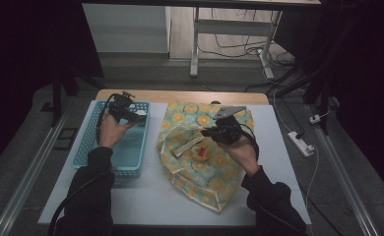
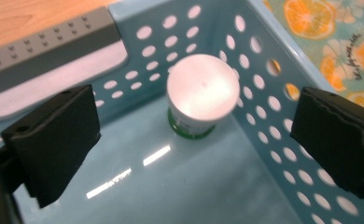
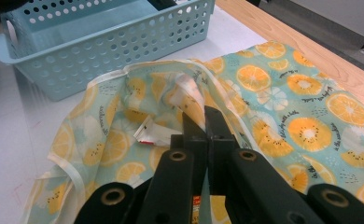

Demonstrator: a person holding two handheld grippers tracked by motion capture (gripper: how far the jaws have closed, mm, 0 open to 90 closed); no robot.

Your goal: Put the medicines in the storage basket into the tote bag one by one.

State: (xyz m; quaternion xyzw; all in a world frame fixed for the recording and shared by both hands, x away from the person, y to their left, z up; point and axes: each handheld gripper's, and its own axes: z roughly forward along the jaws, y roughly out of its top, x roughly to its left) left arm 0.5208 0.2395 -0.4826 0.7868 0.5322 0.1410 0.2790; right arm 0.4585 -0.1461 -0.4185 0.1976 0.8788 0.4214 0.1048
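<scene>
Left gripper held over far end of blue basket, jaws wide, flanking white-lidded jar in far right corner. Right gripper over orange-print bag, jaws closed, possibly pinching fabric edge; cannot tell.

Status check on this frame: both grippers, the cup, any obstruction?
Left gripper open above white cup, upright in basket corner. Right gripper shut on bag edge. Nothing blocking.

A lab or workshop recording space: a white-topped bench on a grey floor, dark curtains at the sides, loose cables, a power strip, metal table legs.
</scene>
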